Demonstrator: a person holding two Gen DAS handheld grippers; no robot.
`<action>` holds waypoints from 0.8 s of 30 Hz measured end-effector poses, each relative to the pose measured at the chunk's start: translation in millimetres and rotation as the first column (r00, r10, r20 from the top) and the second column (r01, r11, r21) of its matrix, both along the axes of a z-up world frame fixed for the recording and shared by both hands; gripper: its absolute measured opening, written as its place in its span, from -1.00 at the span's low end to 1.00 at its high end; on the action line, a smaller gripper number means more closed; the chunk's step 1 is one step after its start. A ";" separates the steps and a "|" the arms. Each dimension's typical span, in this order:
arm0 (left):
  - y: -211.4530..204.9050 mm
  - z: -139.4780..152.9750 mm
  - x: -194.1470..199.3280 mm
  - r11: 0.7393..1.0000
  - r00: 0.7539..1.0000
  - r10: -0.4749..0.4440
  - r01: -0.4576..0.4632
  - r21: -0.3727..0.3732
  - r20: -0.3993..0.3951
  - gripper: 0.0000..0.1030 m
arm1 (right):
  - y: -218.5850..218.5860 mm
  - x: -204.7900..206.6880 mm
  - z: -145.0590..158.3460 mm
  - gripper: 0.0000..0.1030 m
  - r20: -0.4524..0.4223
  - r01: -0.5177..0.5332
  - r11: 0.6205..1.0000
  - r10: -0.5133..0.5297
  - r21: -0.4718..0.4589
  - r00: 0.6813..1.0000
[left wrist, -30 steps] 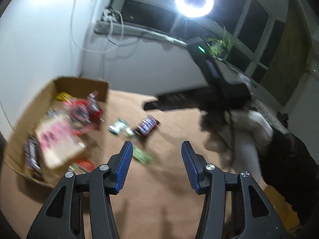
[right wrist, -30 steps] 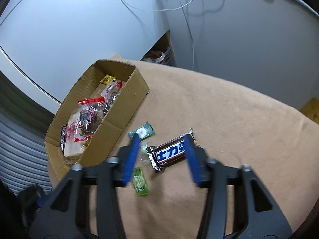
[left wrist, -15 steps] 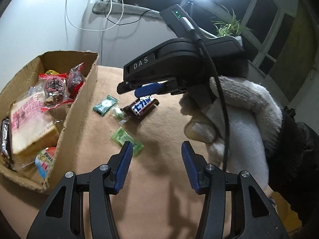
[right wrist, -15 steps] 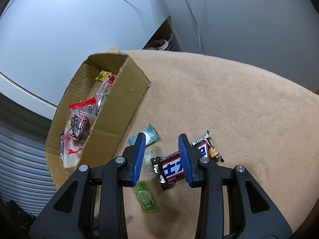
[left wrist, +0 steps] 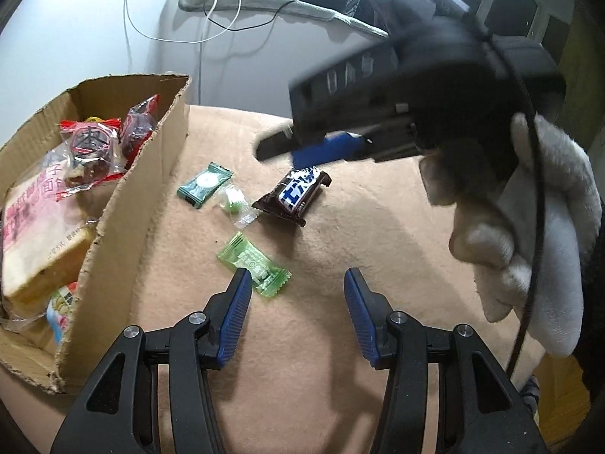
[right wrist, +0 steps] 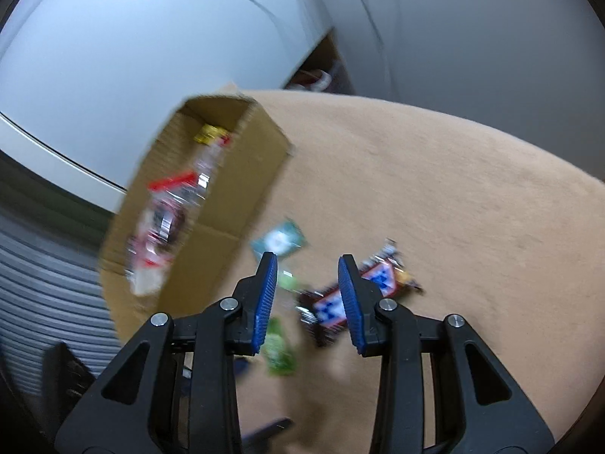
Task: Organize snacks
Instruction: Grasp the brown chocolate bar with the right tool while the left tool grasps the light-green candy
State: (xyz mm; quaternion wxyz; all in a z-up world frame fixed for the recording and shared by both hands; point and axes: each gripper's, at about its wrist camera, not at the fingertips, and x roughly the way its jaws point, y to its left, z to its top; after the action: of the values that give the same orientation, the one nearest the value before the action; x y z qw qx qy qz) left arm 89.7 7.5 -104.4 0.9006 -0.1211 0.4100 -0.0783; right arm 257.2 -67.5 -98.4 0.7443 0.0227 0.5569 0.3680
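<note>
A brown and blue chocolate bar (left wrist: 293, 197) lies on the tan cloth, with a teal candy (left wrist: 204, 184), a clear-wrapped green sweet (left wrist: 234, 207) and a light green candy (left wrist: 254, 263) beside it. My right gripper (right wrist: 307, 295) is open and hovers just above the chocolate bar (right wrist: 349, 295); it also shows in the left wrist view (left wrist: 302, 151). My left gripper (left wrist: 295, 316) is open and empty, low over the cloth, its left finger next to the light green candy. A cardboard box (left wrist: 147, 196) on the left holds several snack packets.
The box (right wrist: 223, 204) stands at the cloth's left edge, against a pale wall. A white-gloved hand (left wrist: 529, 227) holds the right gripper at the right. Bare tan cloth (right wrist: 472, 208) extends to the right. Cables hang on the wall behind.
My right gripper has come down over the chocolate bar with its jaws narrower than a second ago. My left gripper has moved forward and lower toward the loose candies.
</note>
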 end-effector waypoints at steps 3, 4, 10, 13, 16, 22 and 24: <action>0.8 -0.3 -1.8 1.000 1.000 0.006 -0.006 -0.013 -0.001 -0.03 | 10.8 3.1 -7.6 -0.31 -0.006 -0.003 1.000 0.003 -0.012 1.000; 1.0 -1.1 -2.1 1.000 1.000 0.006 -0.006 -0.012 -0.005 -0.03 | 12.3 5.2 -13.6 -0.31 -0.029 -0.004 1.000 0.004 -0.008 1.000; 10.0 -4.6 -2.8 0.999 0.999 0.030 -0.031 -0.024 -0.020 -0.03 | -0.2 -0.8 -23.5 -0.31 -0.078 -0.049 0.999 0.049 -0.004 0.996; 11.6 -7.4 0.0 0.999 0.999 0.037 -0.038 -0.024 -0.029 -0.03 | -17.6 -7.0 -22.9 -0.31 -0.070 -0.063 0.997 0.060 -0.041 0.996; 8.3 -13.5 6.9 0.999 0.998 0.041 -0.042 -0.024 -0.052 -0.03 | -34.2 -12.1 -19.0 -0.30 -0.051 -0.055 0.997 0.052 -0.046 0.997; 3.2 -15.4 24.1 0.997 0.996 0.072 -0.071 0.033 -0.059 -0.03 | -79.9 -35.9 9.6 -0.14 0.117 -0.002 1.000 -0.001 0.026 0.993; -1.5 -13.6 29.2 0.996 0.995 0.071 -0.067 0.065 -0.070 -0.03 | -83.1 -35.2 8.0 0.01 0.173 0.044 0.998 -0.035 -0.047 0.984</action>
State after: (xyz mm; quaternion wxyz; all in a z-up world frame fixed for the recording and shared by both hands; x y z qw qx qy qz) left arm 118.9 6.0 -118.0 0.8907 -0.1099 0.4401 -0.0299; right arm 222.0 -150.5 -90.4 0.7971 -0.0170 0.4990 0.3396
